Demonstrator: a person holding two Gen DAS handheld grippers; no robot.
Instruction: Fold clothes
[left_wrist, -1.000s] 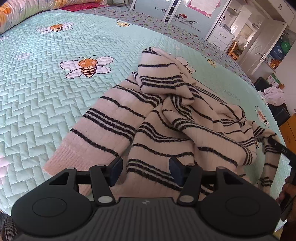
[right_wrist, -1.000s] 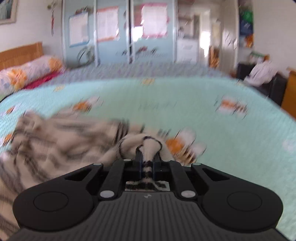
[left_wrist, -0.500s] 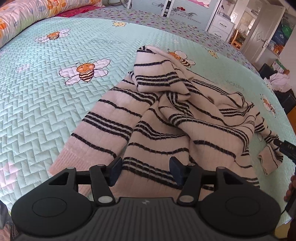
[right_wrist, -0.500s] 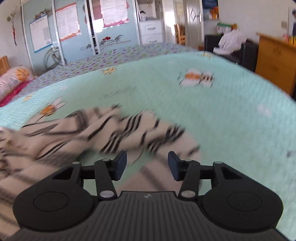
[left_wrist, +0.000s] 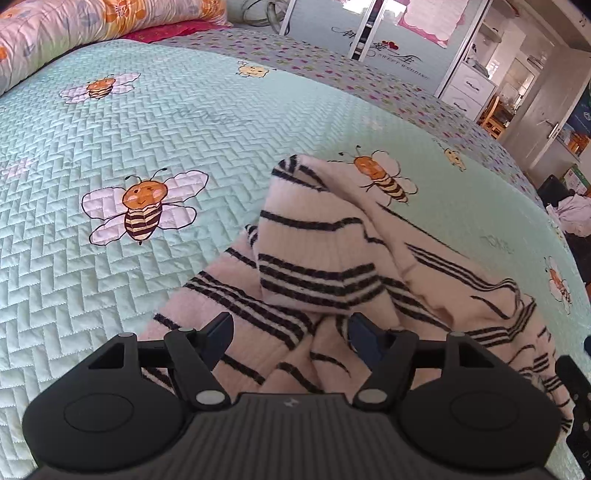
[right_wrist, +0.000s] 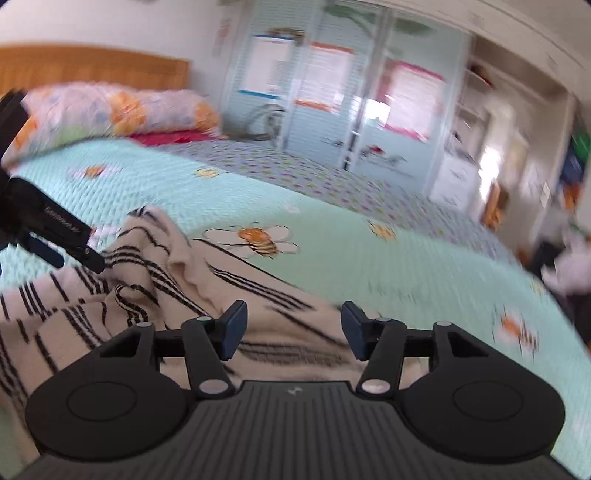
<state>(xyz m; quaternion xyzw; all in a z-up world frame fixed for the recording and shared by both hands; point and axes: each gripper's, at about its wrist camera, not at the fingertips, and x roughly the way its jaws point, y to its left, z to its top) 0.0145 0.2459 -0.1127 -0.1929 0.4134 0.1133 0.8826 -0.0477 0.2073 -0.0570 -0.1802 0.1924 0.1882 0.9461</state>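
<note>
A crumpled pink knit sweater with black stripes (left_wrist: 317, 266) lies on the mint quilted bee-print bedspread (left_wrist: 110, 295). The left tool (left_wrist: 290, 336) and right tool (right_wrist: 291, 325) hover over it, jaws wide after just opening, gripping nothing.

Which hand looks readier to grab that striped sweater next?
Probably the left. The left gripper is open, its jaws having just widened, with the sweater bunched between its fingers. The right gripper, just opened too, hovers over a flatter edge.
</note>
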